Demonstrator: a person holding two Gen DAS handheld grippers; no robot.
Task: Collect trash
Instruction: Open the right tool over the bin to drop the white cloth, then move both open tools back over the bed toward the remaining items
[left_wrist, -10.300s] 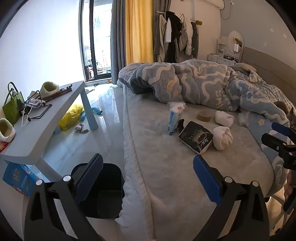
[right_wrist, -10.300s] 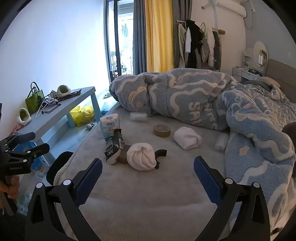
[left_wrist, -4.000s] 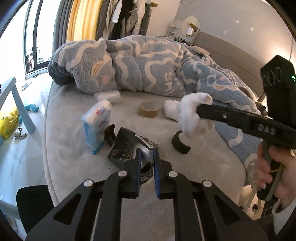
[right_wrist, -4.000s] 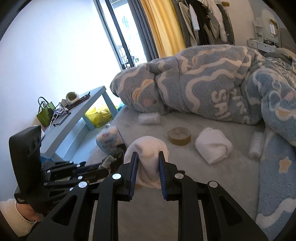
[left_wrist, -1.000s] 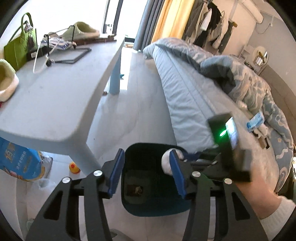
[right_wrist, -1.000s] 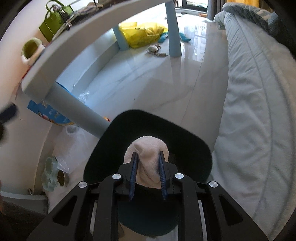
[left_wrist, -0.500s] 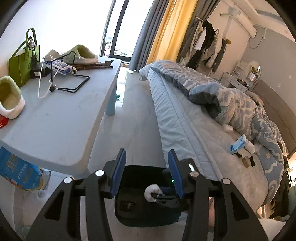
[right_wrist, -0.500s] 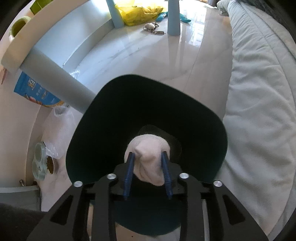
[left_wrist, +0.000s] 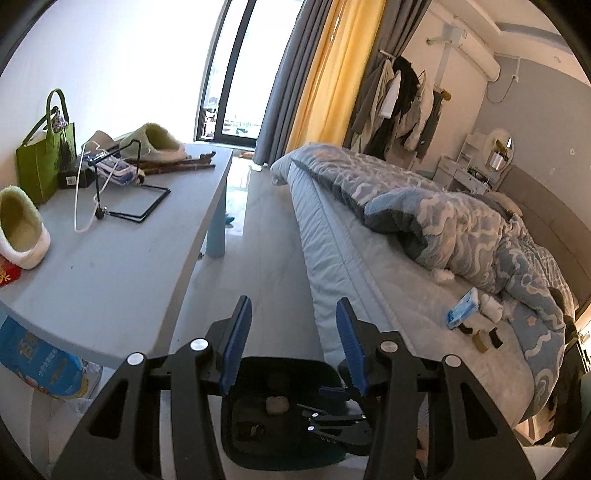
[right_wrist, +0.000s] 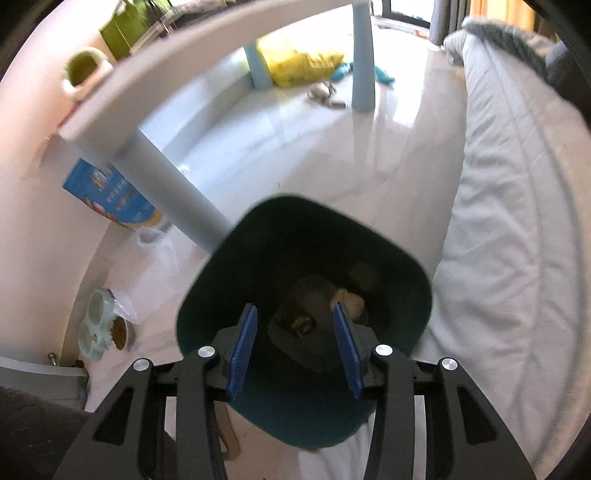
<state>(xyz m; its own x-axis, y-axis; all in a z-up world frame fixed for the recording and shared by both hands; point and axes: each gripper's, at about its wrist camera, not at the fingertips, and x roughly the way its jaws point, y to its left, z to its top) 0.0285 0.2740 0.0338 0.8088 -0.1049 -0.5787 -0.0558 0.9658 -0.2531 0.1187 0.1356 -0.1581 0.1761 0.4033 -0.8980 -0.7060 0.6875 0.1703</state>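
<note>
The right gripper (right_wrist: 295, 339) hangs over the dark trash bin (right_wrist: 207, 291) with its blue jaws spread apart and nothing between them. Down inside the bin, the pale wad of trash (right_wrist: 349, 301) lies at about 1 o'clock from the gripper's centre, just beside the right finger in the picture (whether it touches the pad cannot be told), and a dark crumpled wrapper (right_wrist: 295, 323) sits near the middle of the bin floor. In the left wrist view the left gripper (left_wrist: 291, 345) is likewise open and empty, held higher up, with the same trash bin (left_wrist: 258, 456) below it at 6 o'clock; the pale wad (left_wrist: 277, 405) shows on the bin floor and the right gripper (left_wrist: 332, 421) reaches in from about 4 o'clock. The bin stands on the floor between the grey table (left_wrist: 110, 258) at 9 o'clock and the bed (left_wrist: 369, 266) at 3 o'clock. Further along the bed, by the patterned blue blanket (left_wrist: 461, 229), lie a blue tissue pack (left_wrist: 461, 314) and some small items too small to name. A blue bag (right_wrist: 110, 195) leans by the table leg, and a pet food dish (right_wrist: 103, 325) rests on the floor at 9 o'clock of the bin.
</note>
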